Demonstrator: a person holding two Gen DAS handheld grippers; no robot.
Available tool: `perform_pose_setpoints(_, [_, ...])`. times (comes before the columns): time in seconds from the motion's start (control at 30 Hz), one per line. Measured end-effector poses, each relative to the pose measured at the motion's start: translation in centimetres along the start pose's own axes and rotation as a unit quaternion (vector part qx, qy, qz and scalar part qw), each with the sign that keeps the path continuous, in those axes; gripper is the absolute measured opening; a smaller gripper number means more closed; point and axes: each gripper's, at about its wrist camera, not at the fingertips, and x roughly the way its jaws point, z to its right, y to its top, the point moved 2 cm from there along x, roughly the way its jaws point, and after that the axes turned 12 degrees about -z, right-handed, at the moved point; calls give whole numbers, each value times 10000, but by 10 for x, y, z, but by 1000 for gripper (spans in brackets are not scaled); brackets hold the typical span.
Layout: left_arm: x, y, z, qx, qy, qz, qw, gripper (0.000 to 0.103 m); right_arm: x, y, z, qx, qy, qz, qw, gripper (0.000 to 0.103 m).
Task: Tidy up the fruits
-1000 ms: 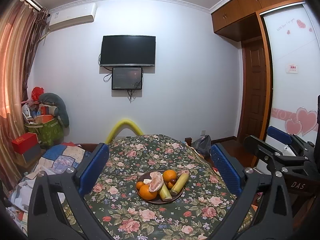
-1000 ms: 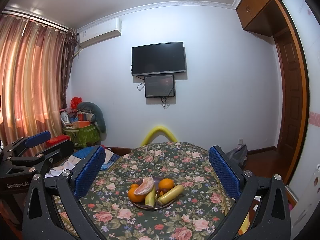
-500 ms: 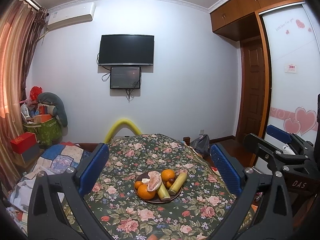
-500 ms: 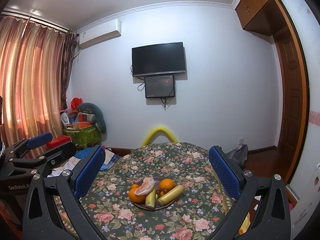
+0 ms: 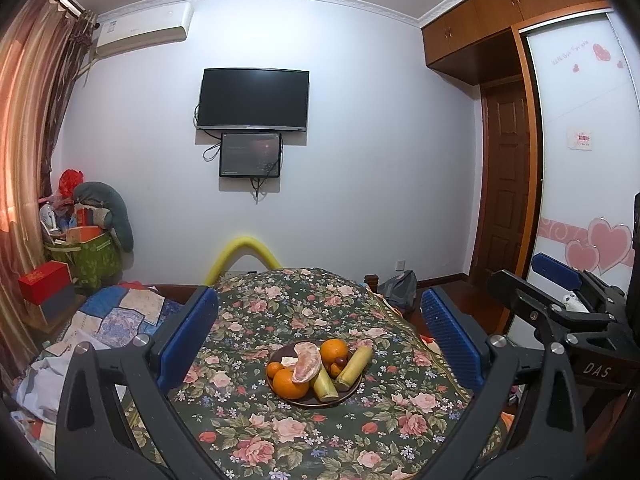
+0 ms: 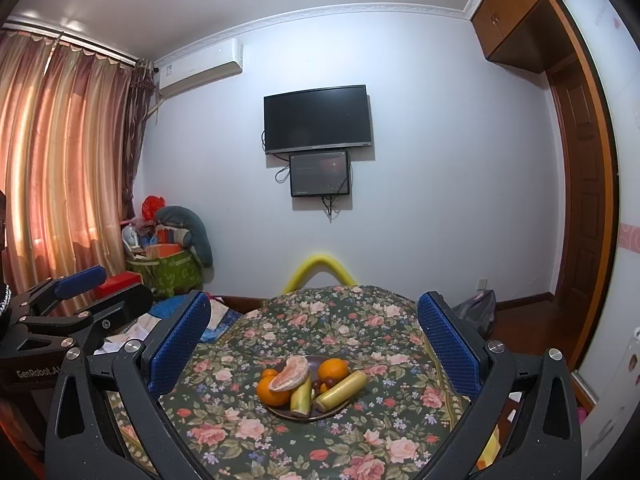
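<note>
Floral cloth, dark green with pink roses, covered the table (image 5: 280,432) on which a dark brown plate (image 5: 352,394) sat near the middle. On the plate lay a peeled pomelo wedge (image 5: 307,362), propped over a large orange (image 5: 290,383), with a smaller orange (image 5: 274,369) at its left and another orange (image 5: 334,351) behind. Two yellow-green cane-like sticks lay there too: the longer stick (image 5: 353,367) angled toward the plate's right rim, the shorter stick (image 5: 324,384) beside the large orange. Small dark red fruits (image 5: 340,361) sat between the sticks and the rear orange; what they were could not be told.

The left gripper (image 5: 318,340) hung above the near side of the table, its blue-padded jaws spread wide and clasping nothing, the plate seen between them. The right gripper (image 6: 312,344) hung likewise, jaws parted and bare, well short of the fruit. In the right wrist view the plate (image 6: 280,410) sat lower between the pads, and the left gripper's body showed at the left edge.

Behind the table stood a white wall with a black television (image 5: 254,99), a smaller screen (image 5: 250,155) below it, and an air conditioner (image 5: 144,30) high at the left.
</note>
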Motion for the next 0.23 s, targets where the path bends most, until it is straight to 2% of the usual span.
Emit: perform_pose_setpoints(0.23, [3,-1,-3,-53,7,-37,10000,103,1,-1,0,18,-3,-26,10000,103])
